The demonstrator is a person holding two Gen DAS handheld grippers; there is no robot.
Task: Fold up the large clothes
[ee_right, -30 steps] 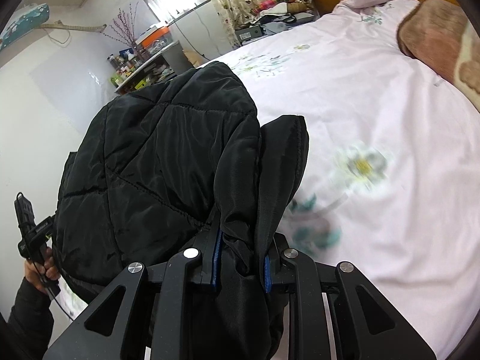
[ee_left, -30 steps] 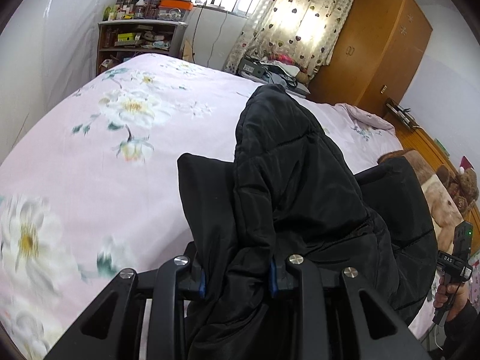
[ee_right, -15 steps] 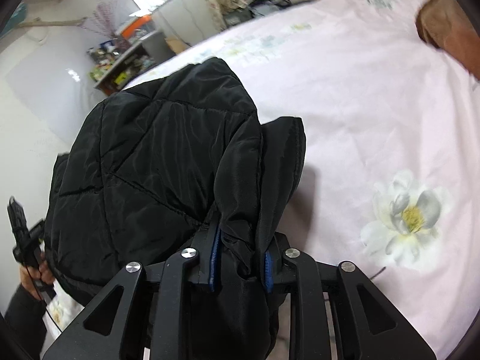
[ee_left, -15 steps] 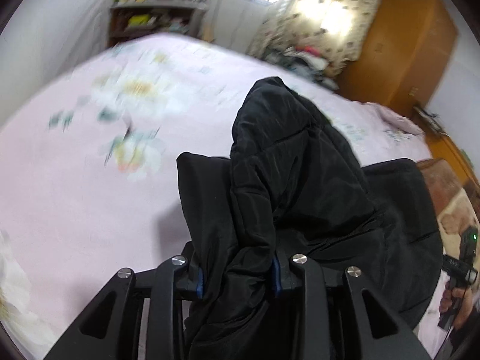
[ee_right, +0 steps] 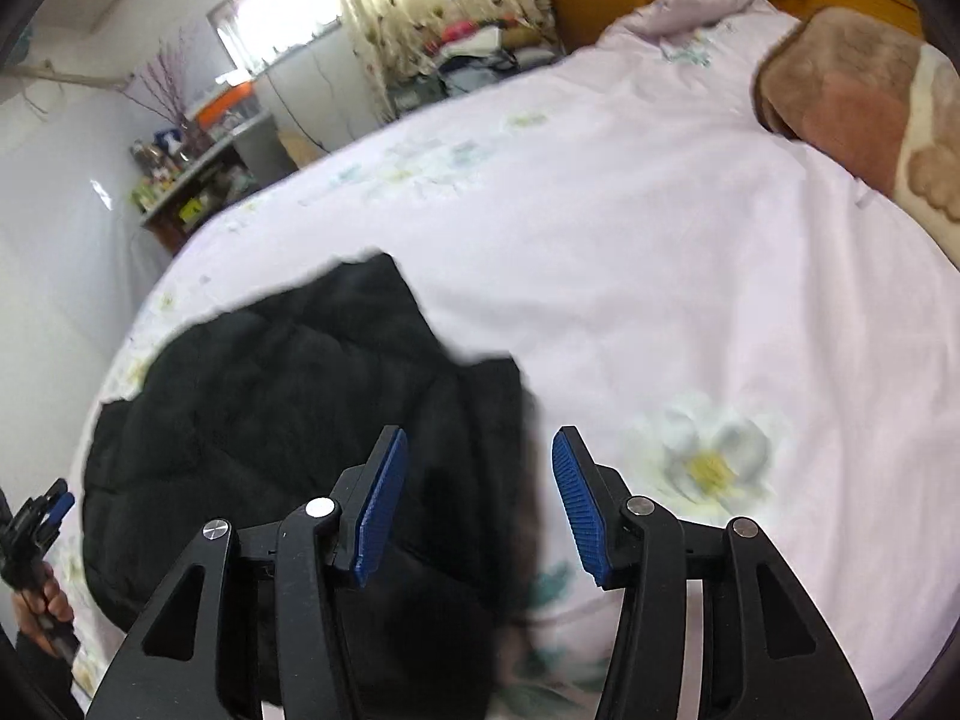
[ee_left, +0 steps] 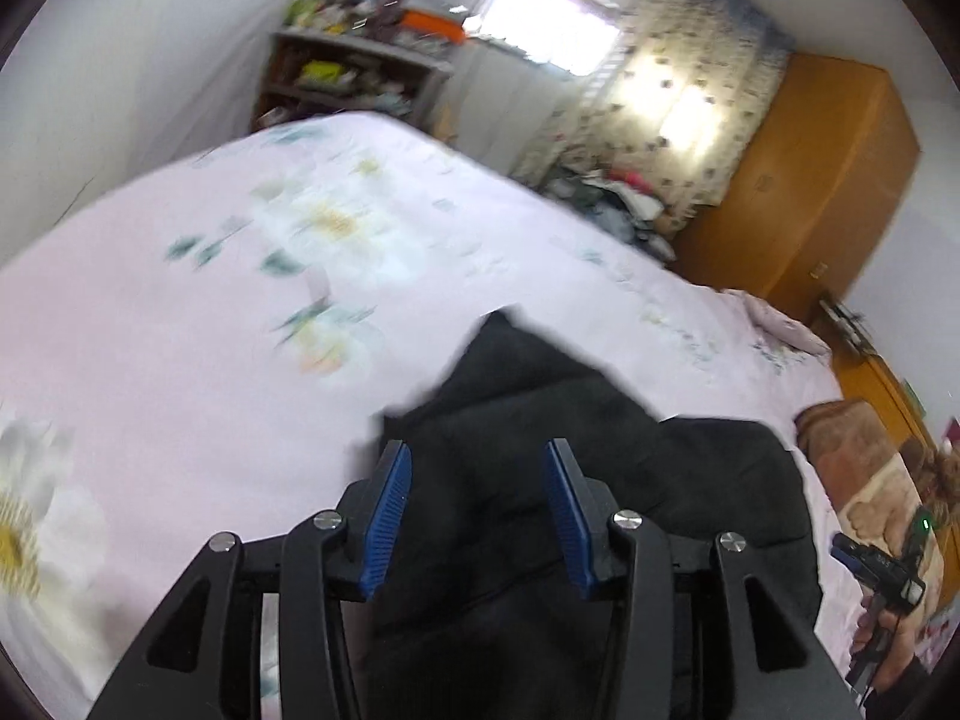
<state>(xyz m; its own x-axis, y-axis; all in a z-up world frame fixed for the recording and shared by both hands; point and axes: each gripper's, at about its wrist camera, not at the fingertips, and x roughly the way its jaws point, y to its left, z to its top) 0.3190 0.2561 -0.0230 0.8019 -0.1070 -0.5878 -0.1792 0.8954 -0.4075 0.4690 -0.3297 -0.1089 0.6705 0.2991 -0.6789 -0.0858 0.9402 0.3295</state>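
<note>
Left wrist view: the left gripper point(ee_left: 477, 510) fills the lower centre of the frame, its 2 blue-padded fingers point(ee_left: 387, 519) spread apart and grasping nothing. The black padded jacket point(ee_left: 600, 480) lies on the pink floral bed point(ee_left: 180, 372) in the lower middle, running under and beyond the gap; the cloth looks released, probably so it can settle flat for a fold. At the lower right edge the right gripper point(ee_left: 882, 564) shows small, too far off to read. A wooden wardrobe point(ee_left: 810, 180) stands at upper right.

Right wrist view: the right gripper point(ee_right: 477, 504) sits low in the frame, fingers point(ee_right: 576, 507) likewise parted and empty. The jacket point(ee_right: 270, 420) lies bunched at lower left, its edge under the left finger. A brown blanket point(ee_right: 852, 84) rests at upper right, well apart. The jacket is blurred, so its exact lie is uncertain.
</note>
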